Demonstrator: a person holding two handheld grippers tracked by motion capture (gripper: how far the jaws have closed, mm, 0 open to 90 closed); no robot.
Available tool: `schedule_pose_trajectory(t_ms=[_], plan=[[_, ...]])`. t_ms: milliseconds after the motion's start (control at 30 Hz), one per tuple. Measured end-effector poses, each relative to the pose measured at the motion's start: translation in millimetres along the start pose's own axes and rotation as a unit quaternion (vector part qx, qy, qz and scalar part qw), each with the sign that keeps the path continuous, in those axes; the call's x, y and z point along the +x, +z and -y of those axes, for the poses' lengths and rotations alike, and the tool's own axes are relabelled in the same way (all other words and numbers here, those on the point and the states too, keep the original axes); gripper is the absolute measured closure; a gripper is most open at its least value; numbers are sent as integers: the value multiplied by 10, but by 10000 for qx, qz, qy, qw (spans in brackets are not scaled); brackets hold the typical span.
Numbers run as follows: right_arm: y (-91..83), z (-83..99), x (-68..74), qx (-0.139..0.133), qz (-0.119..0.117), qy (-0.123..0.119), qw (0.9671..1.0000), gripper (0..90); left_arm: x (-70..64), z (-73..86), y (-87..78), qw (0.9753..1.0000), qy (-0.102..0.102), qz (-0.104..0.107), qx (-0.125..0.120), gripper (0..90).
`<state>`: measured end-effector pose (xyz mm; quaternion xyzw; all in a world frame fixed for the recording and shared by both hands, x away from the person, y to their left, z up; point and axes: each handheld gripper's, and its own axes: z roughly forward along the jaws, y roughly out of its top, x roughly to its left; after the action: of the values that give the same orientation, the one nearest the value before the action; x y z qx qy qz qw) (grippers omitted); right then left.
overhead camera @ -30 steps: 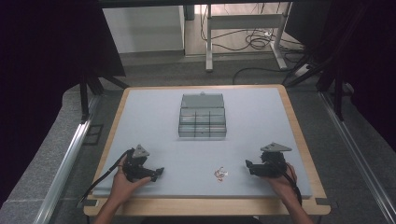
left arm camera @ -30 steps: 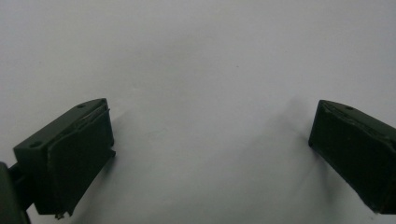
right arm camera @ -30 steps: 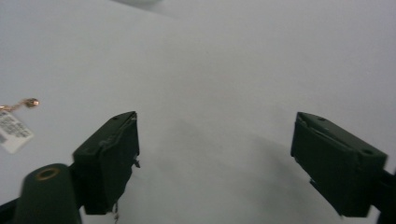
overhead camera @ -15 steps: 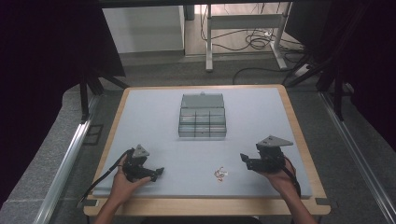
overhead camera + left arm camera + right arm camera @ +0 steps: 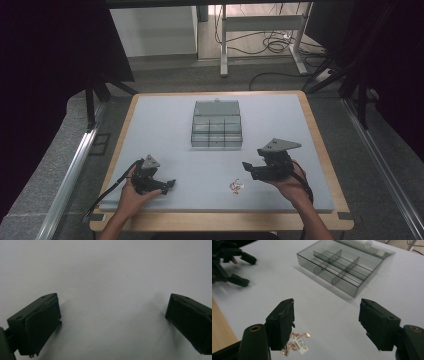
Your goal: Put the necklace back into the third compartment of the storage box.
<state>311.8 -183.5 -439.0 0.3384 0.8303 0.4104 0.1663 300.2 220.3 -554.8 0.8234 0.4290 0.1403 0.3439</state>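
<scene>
A lab or recording workshop. Black curtains (image 5: pixel 45 60) flank the padded surface (image 5: pixel 280 107), well beyond the jaws. Loose cables (image 5: pixel 272 45) lie on the floor under a metal desk frame (image 5: pixel 260 22).

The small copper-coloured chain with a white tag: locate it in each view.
High view: the copper-coloured chain with a white tag lies near the front edge, just left of the right gripper.
Right gripper view: bottom, beside the left-hand jaw.
Shared landmark: the clear smoky plastic compartment box.

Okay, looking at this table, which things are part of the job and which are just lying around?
Part of the job:
- small copper-coloured chain with a tag, near the right gripper, whose jaws stand open
- clear compartment box, lid open

Just about:
- left gripper, open over bare table
- cables on the floor beyond the table
</scene>
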Motion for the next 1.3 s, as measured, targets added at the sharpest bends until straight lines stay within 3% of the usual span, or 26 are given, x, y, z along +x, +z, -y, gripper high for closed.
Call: schedule_pose_trajectory(t_ms=[200, 500, 867, 1133, 1300], plan=[[44, 39, 81, 91, -334, -134, 9993, 338, -1, 1, 0, 10000, 2, -2, -3, 0], [134, 161, 125, 512, -569, -273, 9967, 431, 1, 2, -1, 10000, 23, -3, 3, 0], [289, 271, 288, 1004, -997, -528, 9885, 576, 0, 1, -1, 10000, 24, -3, 1, 0], [421, 347, 334, 1400, -1117, -679, 9815, 646, 1, 1, 0, 10000, 21, -1, -1, 0], [481, 383, 347, 1560, -1074, -836, 9783, 673, 1, 1, 0, 10000, 21, 0, -1, 0]])
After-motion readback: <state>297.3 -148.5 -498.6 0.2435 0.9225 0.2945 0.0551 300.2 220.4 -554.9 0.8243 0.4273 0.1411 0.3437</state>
